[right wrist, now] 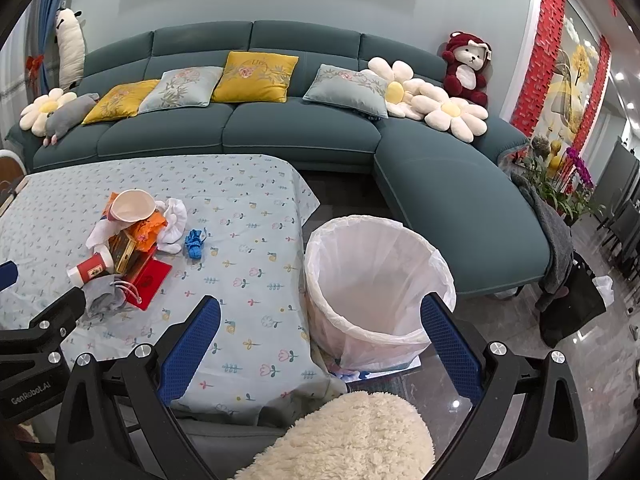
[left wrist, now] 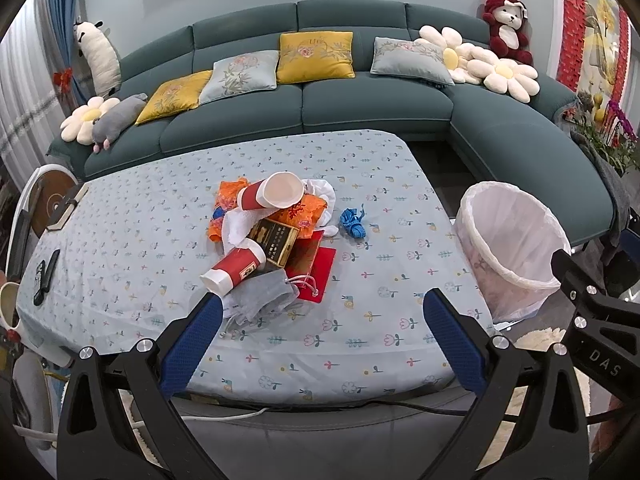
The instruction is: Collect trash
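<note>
Table (left wrist: 400, 184), covered in a pale floral cloth, fills the middle of the left wrist view; sofa (left wrist: 320, 92) with cushions and plush toys stands behind it at 12 o'clock. Trash pile (left wrist: 272, 236) sits near the table's centre — upper cup (left wrist: 268, 196), red and white, lying on its side with the mouth toward the camera, resting on orange wrapper (left wrist: 300, 214) and white tissue (left wrist: 240, 228); dark box (left wrist: 274, 240) with gold print below it; lower cup (left wrist: 234, 270), also on its side, at 7 o'clock of the box; red envelope (left wrist: 322, 270) flat beneath the box at its 5 o'clock; grey pouch (left wrist: 266, 292) with a drawstring at the pile's near edge, touching the lower cup. Blue scrap (left wrist: 353, 222), crumpled, lies apart from the pile at its 3 o'clock. Bin (right wrist: 376, 292), lined with a white bag and holding nothing visible, stands just beside the table's right edge — at 3 o'clock of the pile. Remote (left wrist: 46, 276) lies on the table's left end. Left gripper (left wrist: 322, 322) hangs over the near table edge, fingers spread wide, nothing between them; the pile lies at its 11 o'clock. Right gripper (right wrist: 320, 330) hangs near the table corner, fingers spread wide, holding nothing, the bin's near rim between them. A fluffy cream cushion (right wrist: 352, 436) lies at 6 o'clock in the right wrist view.
</note>
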Demonstrator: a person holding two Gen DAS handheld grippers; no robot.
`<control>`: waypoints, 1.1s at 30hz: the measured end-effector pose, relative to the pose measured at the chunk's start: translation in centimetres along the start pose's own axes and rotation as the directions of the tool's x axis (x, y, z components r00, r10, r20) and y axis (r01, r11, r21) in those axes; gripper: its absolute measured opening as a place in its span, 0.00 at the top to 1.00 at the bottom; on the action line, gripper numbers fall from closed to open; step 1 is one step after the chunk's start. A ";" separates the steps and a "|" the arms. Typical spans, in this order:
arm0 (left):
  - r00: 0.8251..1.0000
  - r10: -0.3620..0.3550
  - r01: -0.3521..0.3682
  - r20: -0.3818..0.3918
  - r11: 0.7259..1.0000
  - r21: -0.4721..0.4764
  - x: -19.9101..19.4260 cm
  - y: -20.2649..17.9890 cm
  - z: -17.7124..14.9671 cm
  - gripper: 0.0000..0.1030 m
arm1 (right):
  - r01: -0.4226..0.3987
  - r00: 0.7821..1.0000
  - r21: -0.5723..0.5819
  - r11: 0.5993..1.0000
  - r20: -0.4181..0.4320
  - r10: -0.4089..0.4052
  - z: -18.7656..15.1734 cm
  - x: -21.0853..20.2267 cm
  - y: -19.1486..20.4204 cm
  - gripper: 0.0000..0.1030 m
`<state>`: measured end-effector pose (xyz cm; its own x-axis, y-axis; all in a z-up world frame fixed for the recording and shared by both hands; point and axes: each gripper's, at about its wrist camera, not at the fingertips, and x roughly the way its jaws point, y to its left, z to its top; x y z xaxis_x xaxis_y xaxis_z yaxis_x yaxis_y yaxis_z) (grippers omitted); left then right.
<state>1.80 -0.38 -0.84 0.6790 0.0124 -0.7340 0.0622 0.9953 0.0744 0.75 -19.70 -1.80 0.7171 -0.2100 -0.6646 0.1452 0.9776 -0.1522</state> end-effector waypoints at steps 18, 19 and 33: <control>1.000 -0.028 0.028 0.000 0.999 0.019 -0.2 -0.2 0.1 0.07 | 0.008 1.000 0.002 1.000 0.008 -0.008 0.4 -0.3 -0.4 0.07; 1.000 -0.026 0.026 0.003 1.000 0.016 -0.2 -0.2 0.1 0.07 | 0.009 1.000 0.003 1.000 0.008 -0.009 0.4 -0.3 -0.4 0.07; 1.000 -0.019 0.019 0.005 1.000 -0.014 0.2 1.5 0.1 0.07 | 0.025 0.999 0.017 1.000 0.030 -0.026 0.6 -0.4 -0.3 0.07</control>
<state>2.09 1.08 -0.85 0.6811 -0.0067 -0.7321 0.0644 0.9966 0.0509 0.81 -19.87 -1.09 0.7334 -0.2347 -0.6381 0.1747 0.9721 -0.1568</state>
